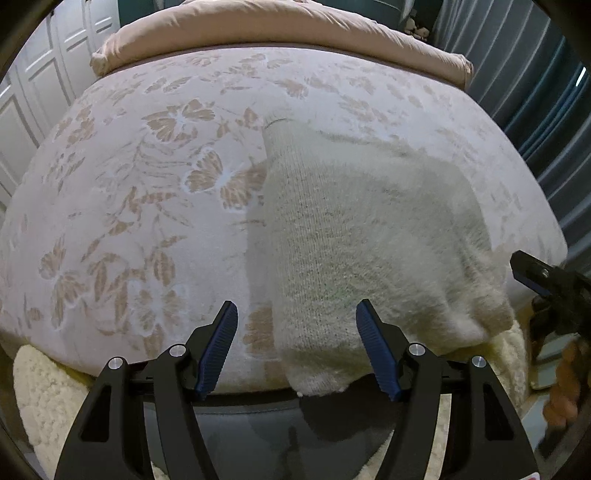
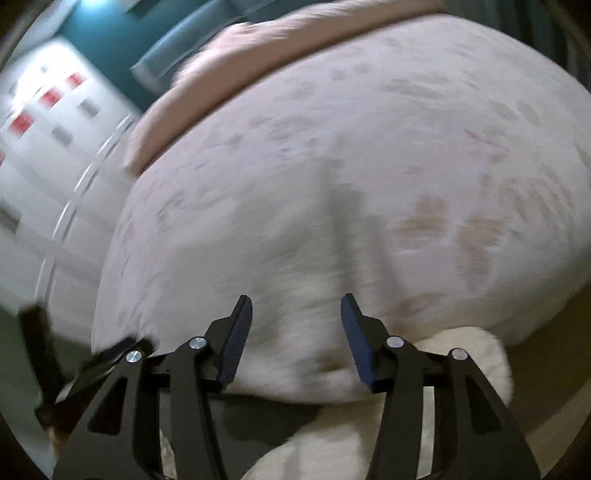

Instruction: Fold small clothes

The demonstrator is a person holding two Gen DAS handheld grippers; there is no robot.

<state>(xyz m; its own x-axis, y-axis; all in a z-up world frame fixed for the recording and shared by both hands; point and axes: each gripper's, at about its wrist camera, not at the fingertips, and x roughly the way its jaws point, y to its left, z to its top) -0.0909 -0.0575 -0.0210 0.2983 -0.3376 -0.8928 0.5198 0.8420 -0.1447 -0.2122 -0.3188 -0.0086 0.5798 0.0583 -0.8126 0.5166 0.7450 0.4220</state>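
Now the cream knit garment (image 1: 369,236) lies on the bed (image 1: 129,184), hem over the edge, prob. for easy reach; left gripper (image 1: 297,332) & right gripper (image 2: 296,328) both spread, holding nothing.

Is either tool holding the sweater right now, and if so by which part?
Nothing is held. The left tool and right tool are open; the cream sweater lies loose on the bed.

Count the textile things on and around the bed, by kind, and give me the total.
Knitted cream garment, lying on the bed: 1
Floral bedspread: 1
Folded pink duvet at the far end: 1
Fluffy cream blanket hanging below the bed edge: 1
Total: 4
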